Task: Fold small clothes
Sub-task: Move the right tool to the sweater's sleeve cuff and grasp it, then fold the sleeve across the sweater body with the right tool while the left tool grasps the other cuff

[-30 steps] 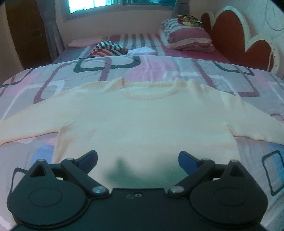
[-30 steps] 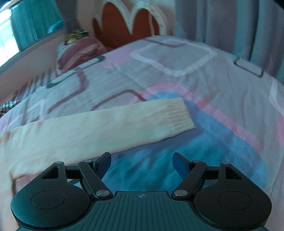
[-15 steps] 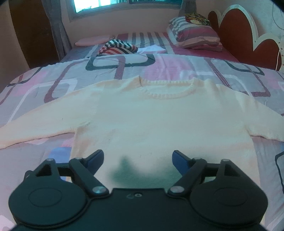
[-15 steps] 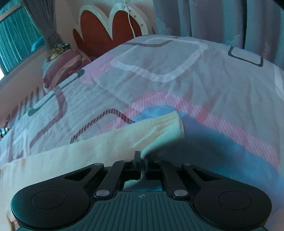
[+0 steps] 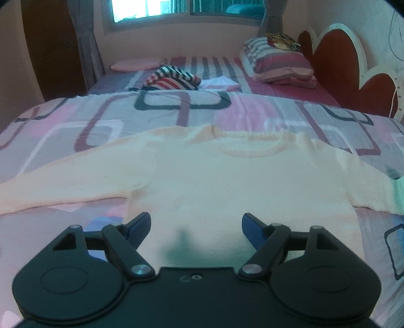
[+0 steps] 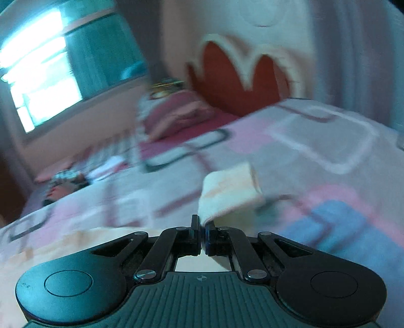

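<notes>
A cream knitted sweater (image 5: 227,181) lies flat on the bed, neck away from me and both sleeves spread out. Over its lower hem hovers my left gripper (image 5: 195,225); its jaws are closing, with blue pads still wide apart and only the sweater's body lying below them. In the right wrist view my right gripper (image 6: 203,224) is shut on the sweater's right sleeve. The ribbed cuff (image 6: 229,191) sticks up and forward from the pinched fingertips, lifted off the bedspread. That view is blurred by motion.
The bedspread (image 5: 189,113) has pink, grey and blue rounded squares. Behind it lie a striped garment (image 5: 171,79), a white folded cloth (image 5: 222,82) and stacked pillows (image 5: 277,63). A red heart-shaped headboard (image 5: 341,65) stands at right, a window (image 5: 149,8) at the back.
My right gripper closed on the sleeve near the cuff, then lifted it off the bed and swung left. The left gripper's pads narrowed slightly and it drifted over the hem.
</notes>
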{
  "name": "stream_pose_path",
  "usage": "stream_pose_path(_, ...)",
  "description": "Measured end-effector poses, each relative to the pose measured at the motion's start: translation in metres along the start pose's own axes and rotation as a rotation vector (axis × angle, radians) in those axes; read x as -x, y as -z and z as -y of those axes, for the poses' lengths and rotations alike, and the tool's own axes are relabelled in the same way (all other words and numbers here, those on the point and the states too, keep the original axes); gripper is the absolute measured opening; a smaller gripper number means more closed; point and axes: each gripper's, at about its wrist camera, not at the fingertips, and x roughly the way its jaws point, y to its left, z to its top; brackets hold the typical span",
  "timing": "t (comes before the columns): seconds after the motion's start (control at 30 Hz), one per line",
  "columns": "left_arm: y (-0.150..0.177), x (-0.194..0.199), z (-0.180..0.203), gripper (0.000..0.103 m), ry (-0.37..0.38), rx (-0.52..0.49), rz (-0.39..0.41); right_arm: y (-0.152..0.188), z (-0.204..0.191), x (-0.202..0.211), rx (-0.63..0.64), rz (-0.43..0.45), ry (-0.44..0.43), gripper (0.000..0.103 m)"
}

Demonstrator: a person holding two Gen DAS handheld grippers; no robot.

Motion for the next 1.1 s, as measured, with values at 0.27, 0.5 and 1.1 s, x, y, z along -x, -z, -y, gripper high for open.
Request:
stream_pose_path(0.27,-0.003,-0.001,-0.045,0.078,-0.015,0.038,0.009,0.051,-0.145,-0.022,0.143,-0.103,-0.205,0.002)
stream_pose_path(0.5,-0.008,-0.018,-0.067,0.08,0.042,0.067,-0.013,0.107,-0.217,-0.043,0.232,-0.257,-0.289,0.003)
stream_pose_path(1.1,-0.019,-0.12,0.022,0.056,0.454,0.244,-0.243,0.103,-0.133,0.009,0.236,-0.165,-0.089,0.039)
